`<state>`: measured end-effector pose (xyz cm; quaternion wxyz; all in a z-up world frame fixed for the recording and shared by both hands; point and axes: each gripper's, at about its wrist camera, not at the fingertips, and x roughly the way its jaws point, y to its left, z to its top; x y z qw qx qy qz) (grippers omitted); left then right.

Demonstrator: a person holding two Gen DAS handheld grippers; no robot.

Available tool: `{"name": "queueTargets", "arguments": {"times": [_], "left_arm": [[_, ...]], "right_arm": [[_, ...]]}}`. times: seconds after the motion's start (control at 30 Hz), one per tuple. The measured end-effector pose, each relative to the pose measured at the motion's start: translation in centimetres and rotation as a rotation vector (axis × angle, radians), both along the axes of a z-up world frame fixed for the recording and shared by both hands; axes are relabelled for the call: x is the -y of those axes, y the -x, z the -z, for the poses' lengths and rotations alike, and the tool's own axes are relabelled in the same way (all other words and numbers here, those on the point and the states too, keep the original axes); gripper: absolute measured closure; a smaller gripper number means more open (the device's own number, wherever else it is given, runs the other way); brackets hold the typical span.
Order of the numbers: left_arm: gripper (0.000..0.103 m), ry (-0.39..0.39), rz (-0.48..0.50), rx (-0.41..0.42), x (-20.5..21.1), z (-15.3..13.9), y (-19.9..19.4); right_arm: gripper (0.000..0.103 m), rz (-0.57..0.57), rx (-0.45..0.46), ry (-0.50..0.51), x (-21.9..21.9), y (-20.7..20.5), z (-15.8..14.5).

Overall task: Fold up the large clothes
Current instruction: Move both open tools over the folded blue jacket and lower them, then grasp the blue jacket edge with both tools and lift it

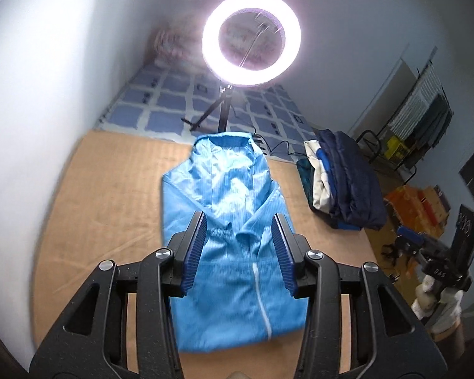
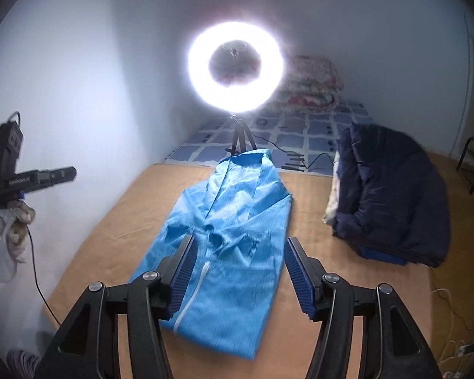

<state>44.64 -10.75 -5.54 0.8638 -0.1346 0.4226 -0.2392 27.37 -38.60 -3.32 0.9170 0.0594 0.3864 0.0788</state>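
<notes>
A: Biggest thing first: the tan mat (image 1: 110, 189) on the bed carries the light blue jacket (image 1: 224, 195), which lies lengthwise, its hood end toward the ring light (image 1: 251, 39) and the sides already folded in over the middle. Off to the right sits a stack of folded clothes (image 1: 347, 186), well apart from it.

B: How do you think it handles?

A: Thin, shiny cloth, so I'd judge it light, limp and rather slippery. It will sag and slide unless pinched on something doubled: the near hem corners, or the folded side edges.

B: And the claws?

A: The left claw (image 1: 240, 252) hangs above the jacket's near half, fingers apart, nothing between them. The right claw (image 2: 238, 276) is likewise spread and empty over the zip (image 2: 189, 297). Neither touches the cloth. The next fold probably brings the hem up toward the hood
</notes>
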Motion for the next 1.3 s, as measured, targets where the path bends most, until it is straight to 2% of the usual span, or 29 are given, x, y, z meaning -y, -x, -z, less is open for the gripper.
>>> {"name": "queueTargets", "arguments": {"times": [0.07, 0.17, 0.23, 0.37, 0.47, 0.57, 0.67, 0.9, 1.07, 1.13, 1.17, 1.2, 1.23, 1.27, 1.3], "left_arm": [[0.060, 0.041, 0.004, -0.045, 0.7, 2.3, -4.0], [0.059, 0.061, 0.010, -0.093, 2.0, 6.2, -10.3], [0.058, 0.077, 0.008, -0.136, 3.1, 9.5, -15.0], [0.058, 0.132, 0.011, -0.207, 4.7, 15.1, -21.1], [0.058, 0.098, 0.030, -0.222, 6.4, 17.9, -23.9], [0.057, 0.056, 0.047, -0.237, 7.9, 20.1, -26.6], [0.043, 0.050, 0.046, -0.241, 9.0, 21.7, -29.1], [0.043, 0.053, 0.042, -0.304, 10.8, 25.4, -34.7], [0.043, 0.095, 0.059, -0.322, 11.8, 27.0, -36.4], [0.054, 0.068, 0.082, -0.294, 12.6, 26.9, -36.3], [0.073, 0.056, 0.092, -0.284, 12.9, 26.8, -36.3], [0.085, 0.043, 0.098, -0.267, 13.3, 26.6, -36.0], [0.090, 0.033, 0.096, -0.240, 13.4, 26.3, -35.6], [0.097, 0.025, 0.097, -0.223, 13.5, 26.0, -35.3], [0.097, 0.017, 0.100, -0.201, 13.6, 25.6, -34.8]], "right_arm": [[0.044, 0.007, -0.021, -0.019, 0.8, -3.8, 1.5], [0.043, 0.000, -0.039, -0.048, 1.8, -9.6, 4.0], [0.043, -0.001, -0.058, -0.062, 2.4, -13.4, 6.2], [0.044, 0.017, -0.112, -0.100, 4.0, -21.3, 11.9], [0.043, 0.030, -0.134, -0.174, 5.2, -25.6, 15.2], [0.043, 0.028, -0.150, -0.180, 5.5, -28.8, 17.5], [0.043, 0.008, -0.180, -0.159, 5.5, -31.8, 19.4], [0.040, -0.025, -0.201, -0.195, 5.6, -37.3, 22.5], [0.041, -0.053, -0.246, -0.262, 4.7, -40.6, 24.8], [0.048, -0.054, -0.265, -0.240, 3.8, -41.5, 25.6], [0.067, -0.063, -0.273, -0.240, 3.3, -41.8, 26.0], [0.078, -0.077, -0.277, -0.250, 2.8, -42.0, 26.2], [0.081, -0.079, -0.273, -0.248, 2.5, -41.9, 26.2], [0.089, -0.082, -0.262, -0.231, 2.0, -41.8, 26.2], [0.097, -0.086, -0.250, -0.206, 1.4, -41.7, 26.0]]}}
